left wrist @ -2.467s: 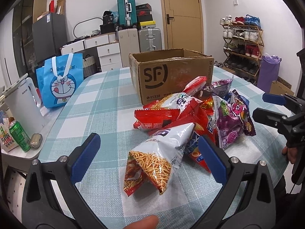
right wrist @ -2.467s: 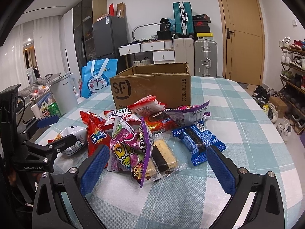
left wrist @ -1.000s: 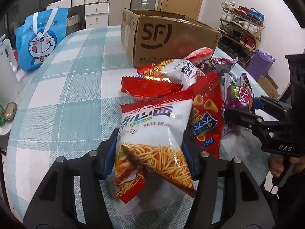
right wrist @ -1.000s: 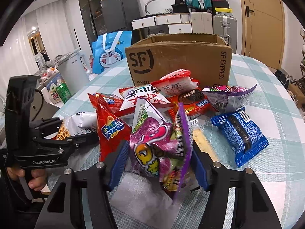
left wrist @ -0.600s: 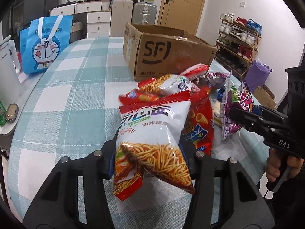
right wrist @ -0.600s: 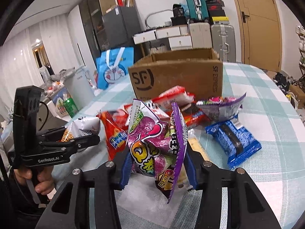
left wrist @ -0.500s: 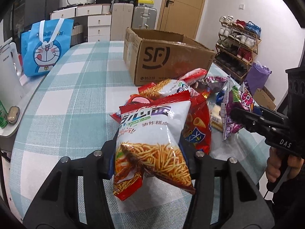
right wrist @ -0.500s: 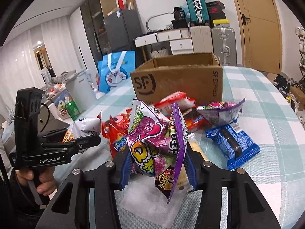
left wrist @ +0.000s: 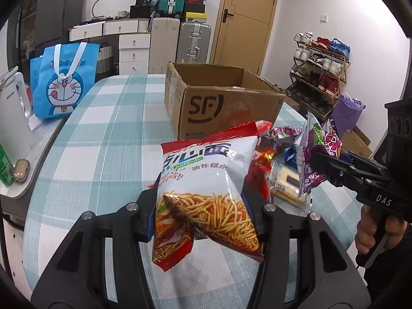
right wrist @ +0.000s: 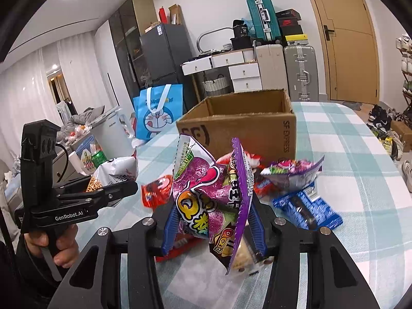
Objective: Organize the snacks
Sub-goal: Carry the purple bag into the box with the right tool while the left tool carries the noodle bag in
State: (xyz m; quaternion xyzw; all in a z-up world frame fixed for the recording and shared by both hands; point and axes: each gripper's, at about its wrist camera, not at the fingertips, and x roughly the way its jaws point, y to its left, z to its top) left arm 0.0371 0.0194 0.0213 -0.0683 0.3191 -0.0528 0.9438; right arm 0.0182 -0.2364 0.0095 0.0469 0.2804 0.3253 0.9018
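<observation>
My left gripper (left wrist: pixel 203 213) is shut on a white and red bag of fried noodle sticks (left wrist: pixel 206 188) and holds it above the checked table. My right gripper (right wrist: pixel 212 229) is shut on a purple candy bag (right wrist: pixel 208 195), also held in the air; it also shows in the left wrist view (left wrist: pixel 316 162). An open SF cardboard box (left wrist: pixel 221 105) stands behind the snack pile; it also shows in the right wrist view (right wrist: pixel 247 123). A blue packet (right wrist: pixel 306 208), a purple bag (right wrist: pixel 291 172) and red packets (right wrist: pixel 157 190) lie on the table.
A blue Doraemon bag (left wrist: pixel 63 77) stands at the table's far left. A green can (left wrist: pixel 5 170) and a white appliance (left wrist: pixel 13 108) sit on a side surface to the left. A shoe rack (left wrist: pixel 319 69), suitcases and a door lie beyond the table.
Both grippers closed on their bags and lifted them off the table. Both bags now ride higher and nearer the box.
</observation>
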